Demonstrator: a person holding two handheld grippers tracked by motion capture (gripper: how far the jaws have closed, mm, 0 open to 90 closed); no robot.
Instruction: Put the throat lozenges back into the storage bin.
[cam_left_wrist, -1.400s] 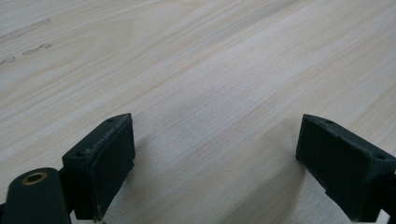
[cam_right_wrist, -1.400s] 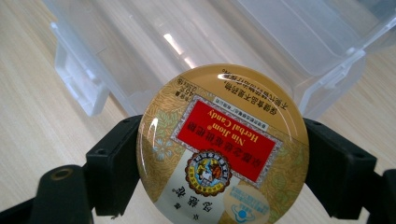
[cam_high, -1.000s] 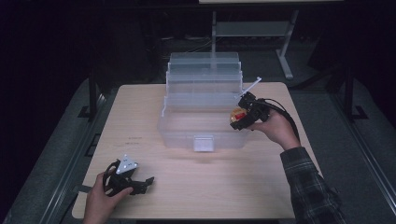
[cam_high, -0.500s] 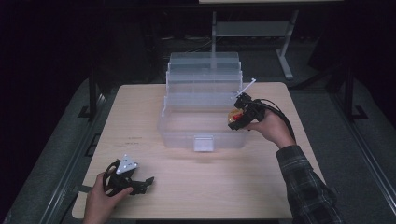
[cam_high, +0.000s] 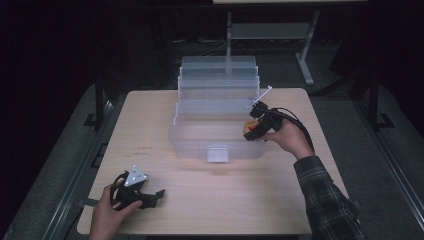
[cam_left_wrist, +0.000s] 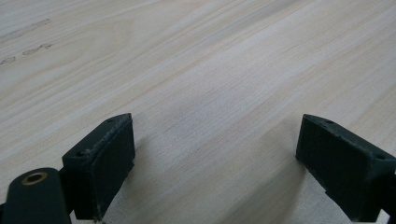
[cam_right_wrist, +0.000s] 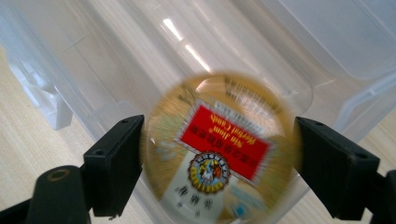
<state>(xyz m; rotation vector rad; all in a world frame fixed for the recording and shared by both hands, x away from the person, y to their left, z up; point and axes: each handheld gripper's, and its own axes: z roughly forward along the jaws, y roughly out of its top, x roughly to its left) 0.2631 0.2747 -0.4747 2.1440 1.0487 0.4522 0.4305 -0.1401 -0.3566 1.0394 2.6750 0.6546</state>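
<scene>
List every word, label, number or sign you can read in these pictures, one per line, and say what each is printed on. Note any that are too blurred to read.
Round tin held between the right gripper jaws: its red label carries pale lettering, upside down and motion-blurred, too unclear to quote.
Round emblem and small print below the red label: unreadable.
Clear plastic box: no text seen.
Table: faint marks, not legible.

We counted one table (cam_high: 300, 200), one clear plastic box (cam_high: 200, 145) with stepped tiers at its twelve o'clock side, one round tin (cam_right_wrist: 219, 154) with a red label, two grippers, left gripper (cam_high: 155, 196) and right gripper (cam_right_wrist: 219, 154), and two hands.
</scene>
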